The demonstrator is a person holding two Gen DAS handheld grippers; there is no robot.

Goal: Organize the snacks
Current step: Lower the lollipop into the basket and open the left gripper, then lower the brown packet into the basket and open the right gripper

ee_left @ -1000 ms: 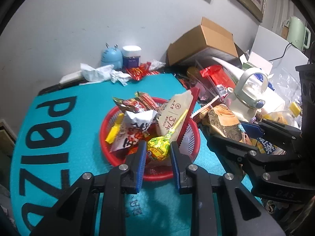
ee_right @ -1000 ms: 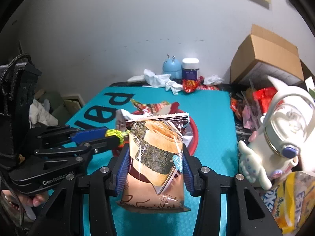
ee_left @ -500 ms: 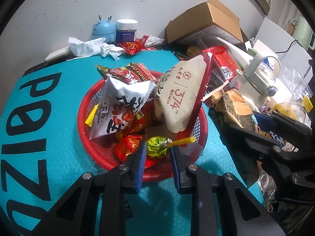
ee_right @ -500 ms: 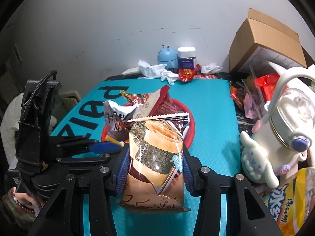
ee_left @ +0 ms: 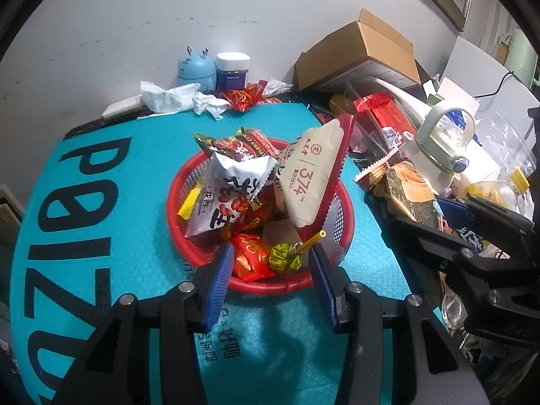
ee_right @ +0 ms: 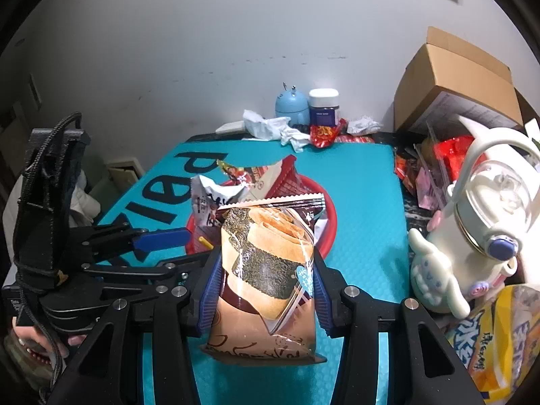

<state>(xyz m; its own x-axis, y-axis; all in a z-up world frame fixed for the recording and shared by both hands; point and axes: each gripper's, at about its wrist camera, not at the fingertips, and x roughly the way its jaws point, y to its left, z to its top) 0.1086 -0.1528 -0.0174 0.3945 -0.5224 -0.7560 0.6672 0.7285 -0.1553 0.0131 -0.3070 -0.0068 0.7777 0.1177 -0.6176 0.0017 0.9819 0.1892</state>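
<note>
A red basket (ee_left: pixel 206 263) on the teal mat holds several snack packets. A green-wrapped lollipop (ee_left: pixel 285 256) with a yellow stick lies in its near part. My left gripper (ee_left: pixel 271 263) is open over the basket's near rim, its blue pads either side of the lollipop and apart from it. My right gripper (ee_right: pixel 266 266) is shut on a brown seaweed-roll snack bag (ee_right: pixel 266 270), held upright just right of the basket (ee_right: pixel 329 222). The bag also shows in the left wrist view (ee_left: pixel 401 189).
A white kettle (ee_right: pixel 486 222) and a yellow snack bag (ee_right: pixel 496 341) stand right of the mat. A cardboard box (ee_left: pixel 364 54), tissues (ee_left: pixel 175 96), a blue jar (ee_left: pixel 233 71) and red packets line the back. The wall is behind.
My left gripper has opened and let go of the lollipop, which now lies in the basket. The right gripper still holds the seaweed-roll bag beside the basket.
</note>
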